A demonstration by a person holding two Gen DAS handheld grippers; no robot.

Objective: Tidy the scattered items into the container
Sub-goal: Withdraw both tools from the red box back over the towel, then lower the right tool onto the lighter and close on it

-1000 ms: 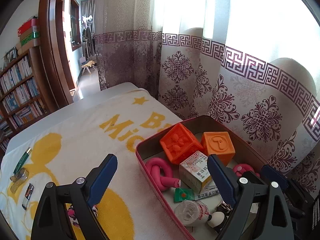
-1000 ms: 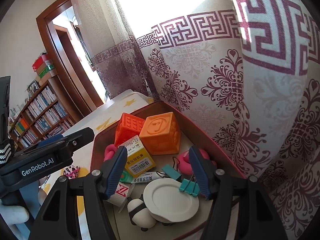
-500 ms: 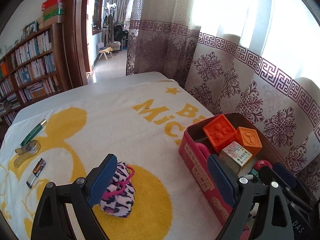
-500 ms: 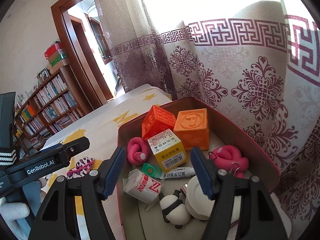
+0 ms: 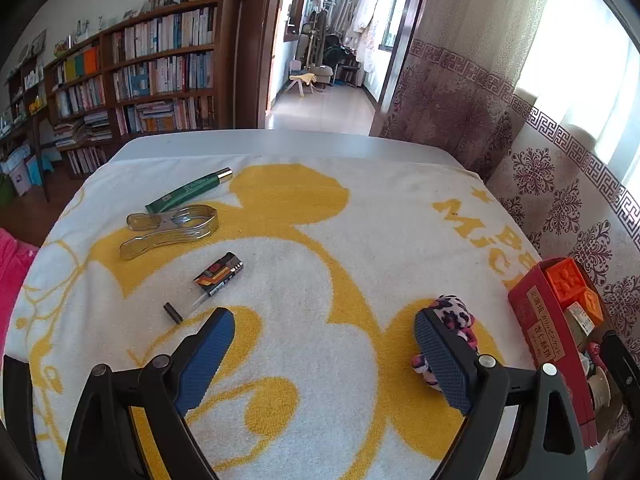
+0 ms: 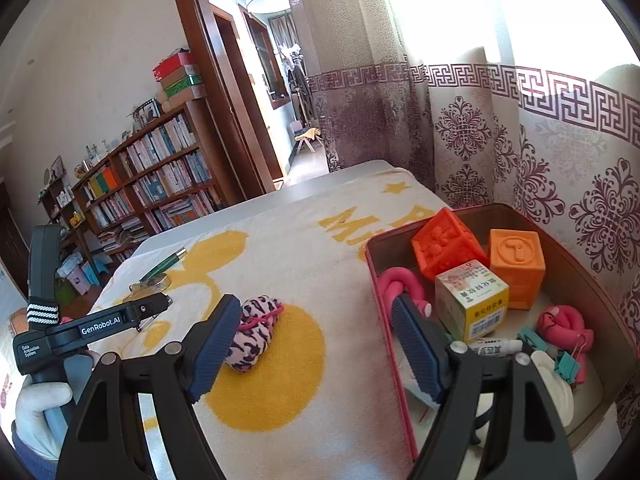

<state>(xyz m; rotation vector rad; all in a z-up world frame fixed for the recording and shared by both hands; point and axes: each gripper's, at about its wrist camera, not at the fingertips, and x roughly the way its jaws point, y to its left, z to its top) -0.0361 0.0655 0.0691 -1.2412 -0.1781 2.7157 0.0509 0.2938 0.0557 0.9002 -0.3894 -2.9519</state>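
here both grippers gape, unladen; left gripper [image 5: 324,346] over bare towel [image 5: 304,248], scrunchie [image 5: 454,316] beside tin [image 5: 536,312].

Two orange cubes [image 6: 450,242], two pink knots [image 6: 400,286]

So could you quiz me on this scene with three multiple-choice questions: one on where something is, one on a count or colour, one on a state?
1. Where does the leopard-print pouch lie?
A. inside the red tin
B. on the towel, outside the tin
C. on the bookshelf

2. How many orange cubes stand in the red tin?
A. one
B. two
C. four

3. What is the left gripper doing?
A. open, holding nothing
C. shut on the pouch
B. shut on the green tube

Answers: 1 B, it rests on the yellow-and-white towel beside the tin. 2 B, one orange cube and another stand side by side. 3 A, its jaws stand wide apart over bare towel.
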